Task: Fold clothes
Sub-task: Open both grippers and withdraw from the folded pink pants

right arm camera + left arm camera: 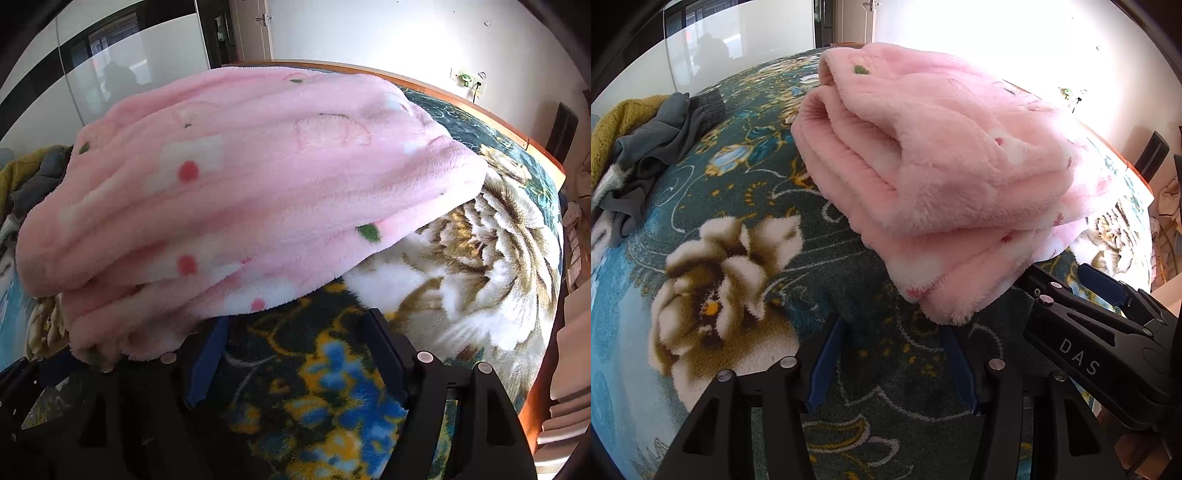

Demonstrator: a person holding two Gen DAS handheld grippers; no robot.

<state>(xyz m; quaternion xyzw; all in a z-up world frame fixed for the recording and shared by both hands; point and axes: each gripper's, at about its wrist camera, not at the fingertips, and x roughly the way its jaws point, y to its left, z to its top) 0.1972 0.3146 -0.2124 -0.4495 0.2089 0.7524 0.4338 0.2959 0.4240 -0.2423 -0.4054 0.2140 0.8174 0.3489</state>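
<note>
A pink fleece garment (934, 162) with white flowers lies folded in several layers on the floral blanket (731, 266). My left gripper (892, 332) is open and empty, its blue pads just short of the garment's near corner. My right gripper (1082, 295) shows at the right of the left wrist view, low beside the garment's near right edge. In the right wrist view the right gripper (295, 325) is open, and the folded garment (251, 177) overhangs its left finger. Whether the fabric touches that finger is unclear.
A heap of unfolded clothes, grey (657, 147) over mustard yellow (613, 125), lies at the far left of the bed. The bed's wooden edge (539, 155) runs along the right. A wardrobe with glass doors (110, 62) and a door stand behind.
</note>
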